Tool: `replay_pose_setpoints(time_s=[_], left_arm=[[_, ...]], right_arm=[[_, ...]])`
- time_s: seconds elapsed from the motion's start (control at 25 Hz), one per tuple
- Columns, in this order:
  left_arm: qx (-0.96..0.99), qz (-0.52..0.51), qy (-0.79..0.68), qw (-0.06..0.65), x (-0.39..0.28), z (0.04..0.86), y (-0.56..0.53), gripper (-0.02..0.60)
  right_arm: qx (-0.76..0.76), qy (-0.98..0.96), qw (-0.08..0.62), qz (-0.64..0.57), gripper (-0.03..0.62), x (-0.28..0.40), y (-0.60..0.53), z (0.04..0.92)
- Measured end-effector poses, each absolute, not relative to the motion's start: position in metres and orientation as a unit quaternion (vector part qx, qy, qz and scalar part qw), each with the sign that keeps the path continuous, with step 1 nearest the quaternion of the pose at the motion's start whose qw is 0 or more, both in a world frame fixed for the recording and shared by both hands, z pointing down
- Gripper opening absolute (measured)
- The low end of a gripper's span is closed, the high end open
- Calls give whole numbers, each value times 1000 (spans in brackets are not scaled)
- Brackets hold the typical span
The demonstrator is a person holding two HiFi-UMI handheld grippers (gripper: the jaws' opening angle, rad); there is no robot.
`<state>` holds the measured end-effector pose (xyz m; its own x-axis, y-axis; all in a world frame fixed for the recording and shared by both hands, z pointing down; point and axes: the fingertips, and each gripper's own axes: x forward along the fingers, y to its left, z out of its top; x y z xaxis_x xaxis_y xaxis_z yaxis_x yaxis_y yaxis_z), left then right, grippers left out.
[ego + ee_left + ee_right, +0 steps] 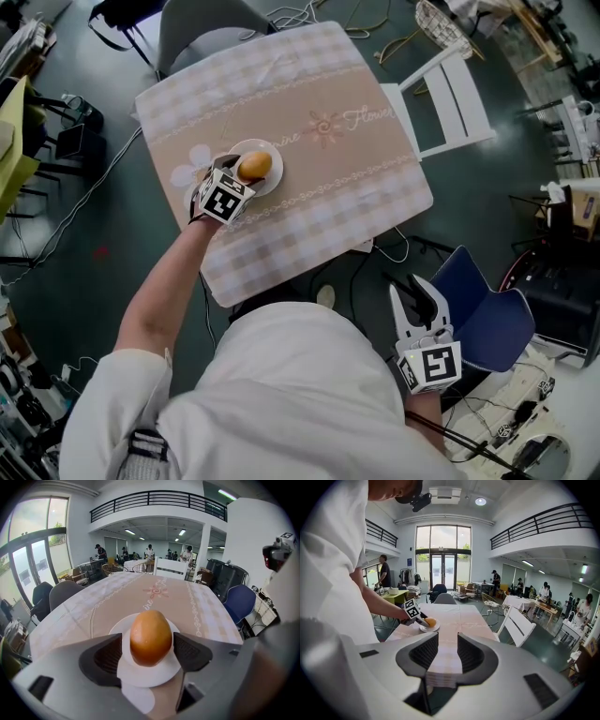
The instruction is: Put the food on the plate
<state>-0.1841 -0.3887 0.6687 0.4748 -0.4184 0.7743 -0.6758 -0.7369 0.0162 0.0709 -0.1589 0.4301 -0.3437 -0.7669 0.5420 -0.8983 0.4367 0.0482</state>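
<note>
The food, an orange-brown oval piece (150,637) with a glossy skin (fruit or bread roll, I cannot tell), rests on the small white plate (140,674), roughly at its centre. The plate sits near the left edge of a table covered with a beige checked tablecloth (356,187) printed with a sun motif and script. The left gripper (147,651) reaches over the near rim of the plate with its jaws open on either side of the food: a strip of white plate shows between the left pad and the food, while the right pad lies right at the food's edge, and contact there cannot be confirmed. In the head view the person's left arm stretches out to the plate (274,178). The right gripper (419,298) hangs well away from the table, low beside the person's body, its jaws parted by a narrow gap with nothing between them. A blue chair (487,314) stands just beside it, and a white folding chair (450,98) stands at the table's far right side.
</note>
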Motion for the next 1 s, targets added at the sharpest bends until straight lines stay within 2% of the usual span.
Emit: replay_pose_setpoints(time_s=[0.44,0.88,0.92,1.0], left_arm=[[850,377,-337,146,-187,644,-375,351],[868,306,-374,113,-158,533,-290,348],[871,294,-377,114,-151,520,-278,345],[876,266,-382,129,-135,498,-252,289]], right_arm=[[498,-822,246,124,135,70,-157,430],[415,-877,229,81,123,74,-146,426],[407,-882,226,75,121,76,-144,424],[389,-893,219,64,105,81,-141,421]])
